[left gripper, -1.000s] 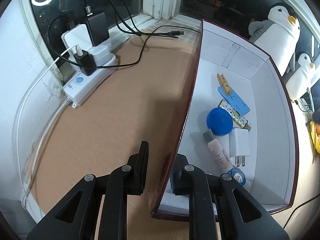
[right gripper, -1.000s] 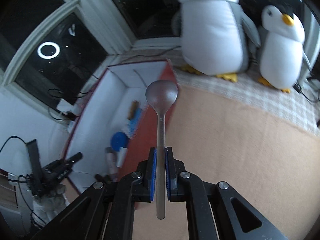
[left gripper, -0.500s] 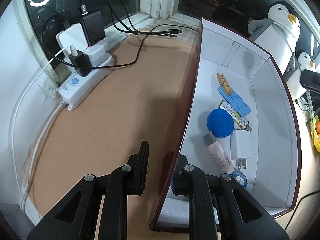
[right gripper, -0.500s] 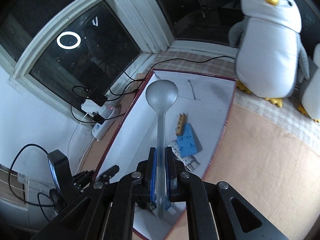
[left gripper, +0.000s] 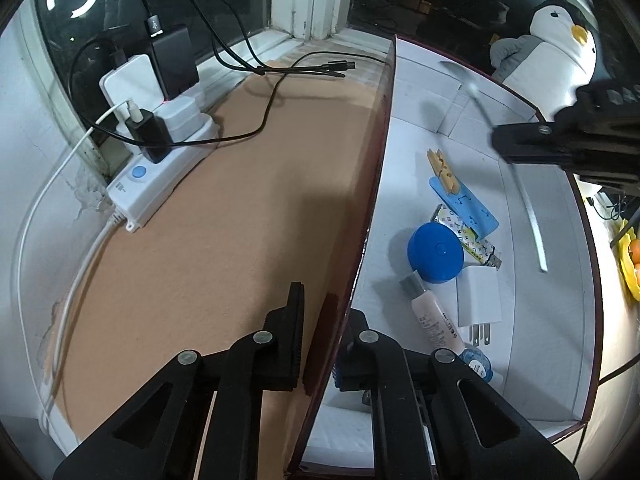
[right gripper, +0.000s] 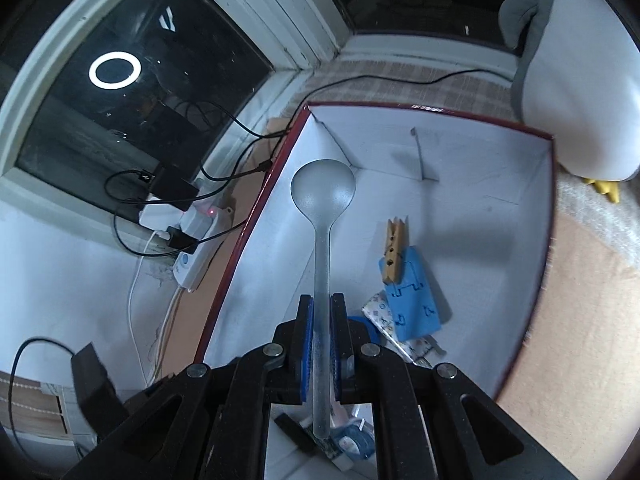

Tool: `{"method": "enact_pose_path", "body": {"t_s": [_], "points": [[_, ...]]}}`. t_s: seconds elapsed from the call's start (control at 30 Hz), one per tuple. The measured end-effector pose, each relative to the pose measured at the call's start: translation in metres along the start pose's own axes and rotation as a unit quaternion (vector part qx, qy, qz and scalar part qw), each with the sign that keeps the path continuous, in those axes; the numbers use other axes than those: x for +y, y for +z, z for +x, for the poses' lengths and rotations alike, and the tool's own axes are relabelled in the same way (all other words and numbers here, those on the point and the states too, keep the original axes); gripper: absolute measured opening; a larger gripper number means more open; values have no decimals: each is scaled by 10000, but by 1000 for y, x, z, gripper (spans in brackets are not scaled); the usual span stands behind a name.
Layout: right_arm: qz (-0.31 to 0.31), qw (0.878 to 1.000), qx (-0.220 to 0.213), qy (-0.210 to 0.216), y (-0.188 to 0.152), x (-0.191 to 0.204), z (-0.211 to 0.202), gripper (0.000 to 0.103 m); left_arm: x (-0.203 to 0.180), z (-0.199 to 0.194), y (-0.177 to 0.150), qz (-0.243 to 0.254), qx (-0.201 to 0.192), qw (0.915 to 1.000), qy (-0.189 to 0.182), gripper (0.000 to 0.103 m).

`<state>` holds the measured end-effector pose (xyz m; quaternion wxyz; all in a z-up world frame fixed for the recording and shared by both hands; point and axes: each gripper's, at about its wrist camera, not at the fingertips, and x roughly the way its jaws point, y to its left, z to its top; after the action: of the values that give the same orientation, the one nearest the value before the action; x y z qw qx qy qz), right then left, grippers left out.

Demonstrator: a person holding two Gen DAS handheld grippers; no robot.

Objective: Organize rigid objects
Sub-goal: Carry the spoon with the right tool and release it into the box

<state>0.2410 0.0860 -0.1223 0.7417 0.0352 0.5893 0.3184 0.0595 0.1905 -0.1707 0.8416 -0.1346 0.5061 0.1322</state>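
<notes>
A white-lined box with dark red walls (left gripper: 376, 160) holds several small items: a wooden clothespin (left gripper: 442, 165), a blue card (left gripper: 466, 204), a blue round lid (left gripper: 435, 253), a white charger (left gripper: 478, 298) and a small tube (left gripper: 434, 316). My left gripper (left gripper: 320, 332) is shut on the box's left wall near its front corner. My right gripper (right gripper: 320, 330) is shut on the handle of a grey metal spoon (right gripper: 323, 200) and holds it above the box (right gripper: 460, 152), bowl forward. The spoon also shows in the left wrist view (left gripper: 528, 200).
A white power strip (left gripper: 160, 160) with chargers and black cables lies on the brown surface left of the box, by the window. Plush penguins (left gripper: 556, 56) stand behind the box's right side. A yellow bowl with fruit (left gripper: 630, 256) is at the far right.
My right gripper has carried the spoon from over the bare surface to over the box's inside, and now shows in the left wrist view. My left gripper still holds the box wall.
</notes>
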Motion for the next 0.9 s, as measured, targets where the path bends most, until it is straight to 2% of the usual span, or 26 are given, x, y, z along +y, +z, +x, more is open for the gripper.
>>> {"method": "enact_pose_path", "body": {"t_s": [0.33, 0.67, 0.7, 0.8, 0.9], "points": [[185, 9992, 216, -282, 20, -3, 38, 7, 1, 1, 0, 21, -22, 10000, -6, 9], [55, 9986, 344, -390, 25, 3, 50, 8, 1, 2, 1, 42, -27, 10000, 5, 9], [26, 9986, 340, -398, 25, 4, 49, 10, 1, 2, 1, 39, -27, 10000, 6, 9], [-52, 9986, 263, -460, 25, 8, 45, 30, 1, 2, 0, 59, -38, 10000, 25, 9], [-145, 9984, 225, -498, 24, 11, 41, 30, 2, 3, 0, 73, -44, 10000, 40, 9]]}}
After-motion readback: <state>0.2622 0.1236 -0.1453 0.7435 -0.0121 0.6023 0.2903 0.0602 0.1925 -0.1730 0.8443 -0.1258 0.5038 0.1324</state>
